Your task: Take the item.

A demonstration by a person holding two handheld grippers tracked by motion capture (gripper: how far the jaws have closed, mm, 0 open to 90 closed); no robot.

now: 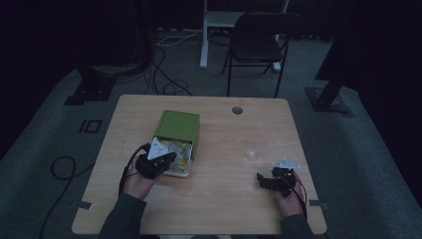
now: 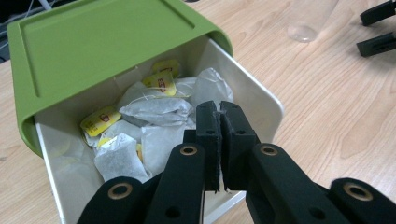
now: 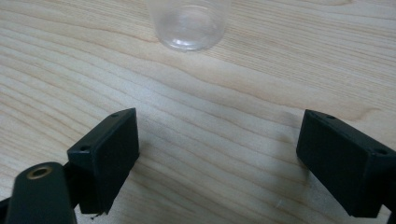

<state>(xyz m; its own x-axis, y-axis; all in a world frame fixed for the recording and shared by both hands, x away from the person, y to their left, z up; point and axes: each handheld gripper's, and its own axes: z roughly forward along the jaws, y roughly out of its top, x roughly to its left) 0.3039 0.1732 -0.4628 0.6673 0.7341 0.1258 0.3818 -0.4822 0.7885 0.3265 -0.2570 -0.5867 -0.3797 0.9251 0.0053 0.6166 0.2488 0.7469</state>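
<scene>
A light wooden surface (image 1: 214, 199) carries a green box (image 1: 178, 127) left of centre, with its white drawer (image 1: 178, 172) pulled out toward the person. The drawer is full of tea bags (image 2: 156, 109), white sachets with yellow tags lying in a loose heap. In the left gripper view the green lid covers the rear of the drawer, and its front half lies bare.

The left tongs (image 2: 219, 123) hang over the near right part of the drawer, their jaws pressed together with just a thin slit between them. A fine thread seems to show at the tips, but it is too small to tell whether anything is pinched there. In the high view the left hand (image 1: 137, 181) holds these tongs at the drawer's near edge.

The right tongs (image 3: 217, 154) are spread wide, their two black jaws well apart with bare wood between them. They sit low above the surface on the right side, held by the right hand (image 1: 288, 199). A clear plastic cup (image 1: 256, 148) stands upright just beyond them, between these tongs and the box, apart from both.

A round cable hole (image 1: 237, 110) marks the far edge of the surface. Behind it stands a black folding chair (image 1: 261, 42) on grey carpet, with cables (image 1: 166, 74) trailing across the floor.
</scene>
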